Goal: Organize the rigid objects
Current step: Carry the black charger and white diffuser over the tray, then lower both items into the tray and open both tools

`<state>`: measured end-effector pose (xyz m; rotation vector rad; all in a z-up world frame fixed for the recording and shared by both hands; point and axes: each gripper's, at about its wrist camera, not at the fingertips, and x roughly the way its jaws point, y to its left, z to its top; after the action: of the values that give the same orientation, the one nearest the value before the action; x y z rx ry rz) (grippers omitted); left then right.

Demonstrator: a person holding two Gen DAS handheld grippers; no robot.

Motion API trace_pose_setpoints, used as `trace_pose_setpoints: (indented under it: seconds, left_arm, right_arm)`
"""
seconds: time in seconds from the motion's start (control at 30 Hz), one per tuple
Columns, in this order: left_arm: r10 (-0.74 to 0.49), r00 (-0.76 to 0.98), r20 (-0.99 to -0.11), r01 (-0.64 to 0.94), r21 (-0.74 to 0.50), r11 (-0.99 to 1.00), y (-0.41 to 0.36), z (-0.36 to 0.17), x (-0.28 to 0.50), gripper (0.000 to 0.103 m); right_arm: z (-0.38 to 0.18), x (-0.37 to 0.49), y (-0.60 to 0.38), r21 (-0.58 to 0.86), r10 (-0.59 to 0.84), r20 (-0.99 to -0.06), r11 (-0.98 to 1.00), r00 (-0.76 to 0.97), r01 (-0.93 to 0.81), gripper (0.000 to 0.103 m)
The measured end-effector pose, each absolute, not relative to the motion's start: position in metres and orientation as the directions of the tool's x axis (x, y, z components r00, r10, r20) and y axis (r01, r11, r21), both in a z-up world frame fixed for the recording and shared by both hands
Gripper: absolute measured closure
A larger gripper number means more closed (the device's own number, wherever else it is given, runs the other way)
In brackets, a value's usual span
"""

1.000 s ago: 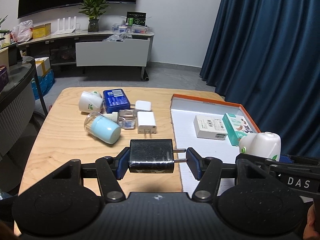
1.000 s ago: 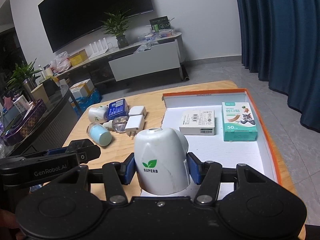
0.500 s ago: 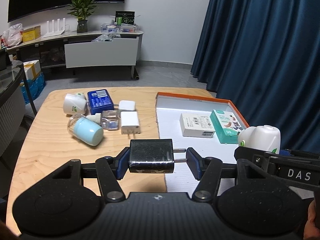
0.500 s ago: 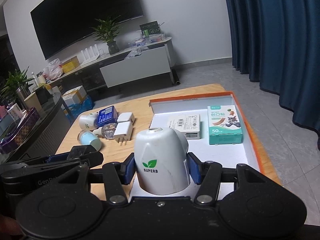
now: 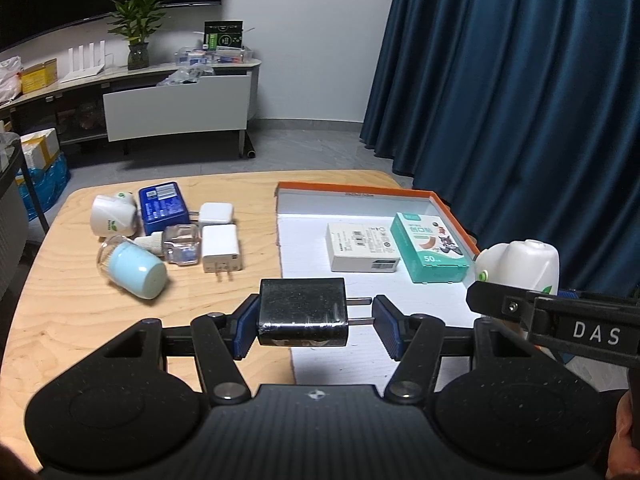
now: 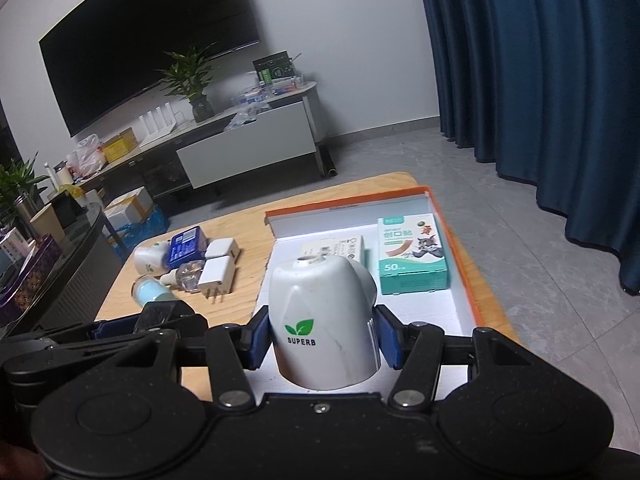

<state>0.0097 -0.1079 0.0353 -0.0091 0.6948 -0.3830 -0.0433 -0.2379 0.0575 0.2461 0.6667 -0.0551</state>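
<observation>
left gripper (image 5: pixel 316 322) is clamping a black charger (image 5: pixel 302 311) by body and prongs, hovering at the tray (image 5: pixel 360 194) edge; rigid, light. right gripper (image 6: pixel 322 336) is squeezing a white plastic unit (image 6: pixel 322 320) over the tray; smooth, likely slippery.

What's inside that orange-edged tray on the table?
The tray holds two boxes side by side: a white box and a green plaster box. The rest looks bare white, but the tools and what they hold cover its near end.
</observation>
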Motion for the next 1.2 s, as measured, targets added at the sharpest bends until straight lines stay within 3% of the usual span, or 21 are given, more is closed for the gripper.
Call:
trace_pose_setpoints:
  seconds: [1.2]
  left_arm:
    - [-0.381, 0.634, -0.673, 0.414, -0.121, 0.902, -0.154, 0.011, 0.028, 0.043]
  right_arm:
    - [0.032, -0.019, -0.276, 0.196, -0.028, -0.667, 0.958, 0.745, 0.211, 0.037]
